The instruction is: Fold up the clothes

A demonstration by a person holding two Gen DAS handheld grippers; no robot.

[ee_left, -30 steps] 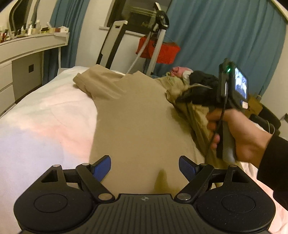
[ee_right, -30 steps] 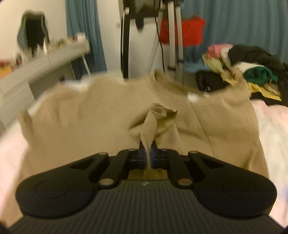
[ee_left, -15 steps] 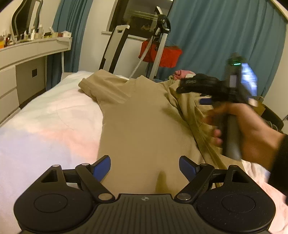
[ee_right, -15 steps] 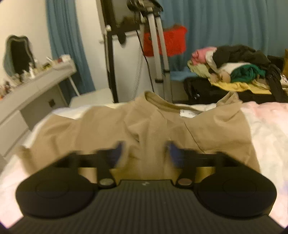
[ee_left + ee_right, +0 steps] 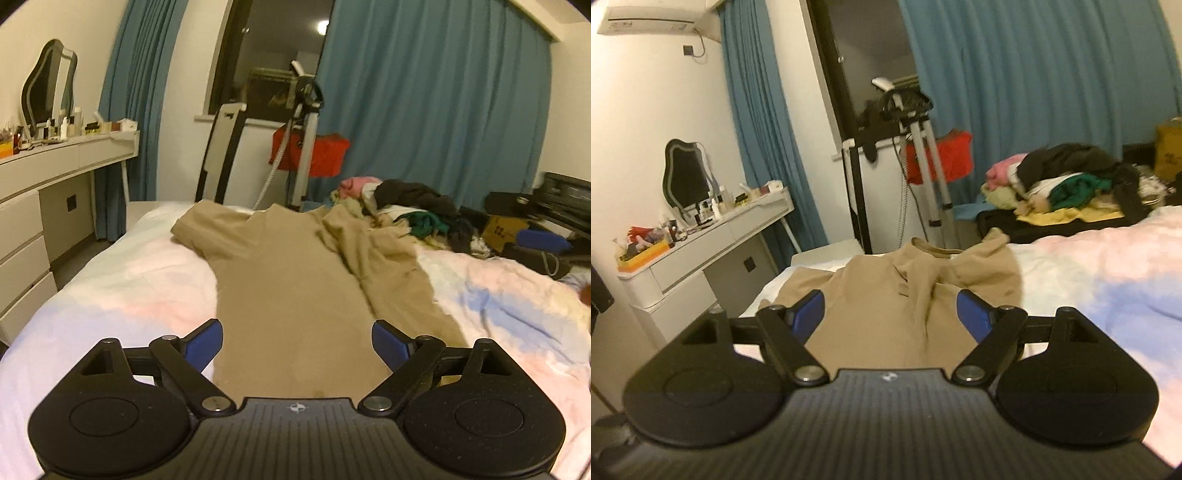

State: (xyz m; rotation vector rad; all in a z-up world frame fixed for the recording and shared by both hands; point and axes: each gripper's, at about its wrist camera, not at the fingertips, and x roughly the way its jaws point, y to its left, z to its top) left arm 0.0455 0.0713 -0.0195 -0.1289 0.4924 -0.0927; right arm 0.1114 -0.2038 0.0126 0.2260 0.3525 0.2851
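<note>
The bed point(image 5: 122, 280) is carrying the tan shirt point(image 5: 295, 295), which is lying spread along its middle with one side bunched into a ridge and its collar pointing toward the window. Beyond the bed's far edge a dark open suitcase point(image 5: 1052, 225) is holding a heap of mixed clothes point(image 5: 1067, 181). Beside the bed the white dresser point(image 5: 40, 177) is bearing bottles and a mirror. The right wrist view alone is showing an air conditioner point(image 5: 657, 18) high above the dresser; the left alone is showing a cardboard box point(image 5: 506, 229) past the heap. The left gripper point(image 5: 297, 341) is hanging wide over the shirt's hem, gripping nothing; the right gripper point(image 5: 890, 314) is hanging equally wide and empty above the shirt.
</note>
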